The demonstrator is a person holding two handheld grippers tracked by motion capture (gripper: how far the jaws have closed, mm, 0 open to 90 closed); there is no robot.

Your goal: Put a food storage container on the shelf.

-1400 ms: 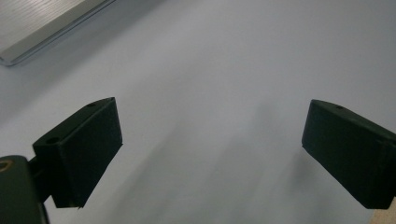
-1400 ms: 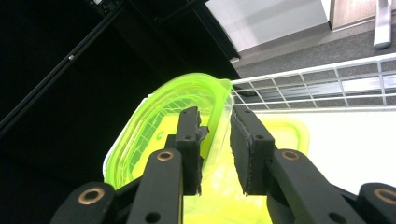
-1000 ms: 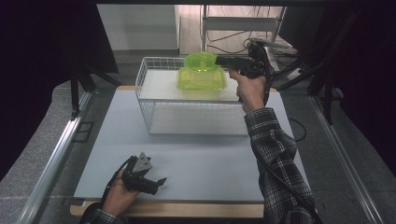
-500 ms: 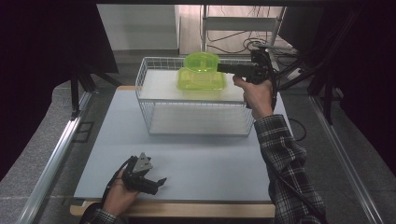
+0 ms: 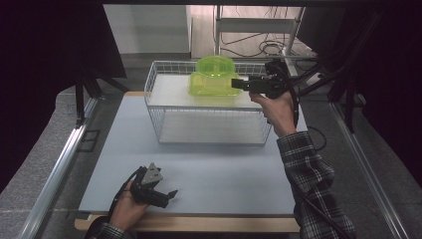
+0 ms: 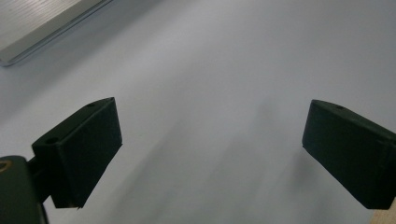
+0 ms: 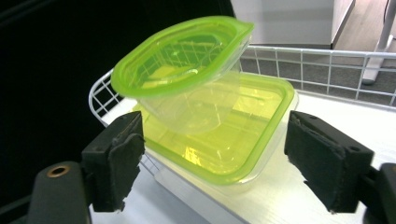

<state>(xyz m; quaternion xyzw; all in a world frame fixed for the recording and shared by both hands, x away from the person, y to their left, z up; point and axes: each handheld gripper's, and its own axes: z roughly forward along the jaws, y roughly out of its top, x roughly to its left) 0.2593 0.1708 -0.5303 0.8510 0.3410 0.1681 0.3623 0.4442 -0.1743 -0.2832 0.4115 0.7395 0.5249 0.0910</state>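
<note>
Lab-style recording bench: dark curtains [image 5: 50,74], metal rails [image 5: 64,164], trailing cables [image 5: 259,47].

The high view looks down on the table [image 5: 199,169]; the right gripper view closely faces its wire basket [image 7: 327,60].

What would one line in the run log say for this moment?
right hand-held gripper: jaws just opened, nothing pinched | oval container: stacked tilted on square container | wire basket | left hand-held gripper: open over table

I am finding no readable text, label, brand, number or sign anywhere; nothing legible is showing on any surface I am seeing here, from twelve o'clock round to six.
</note>
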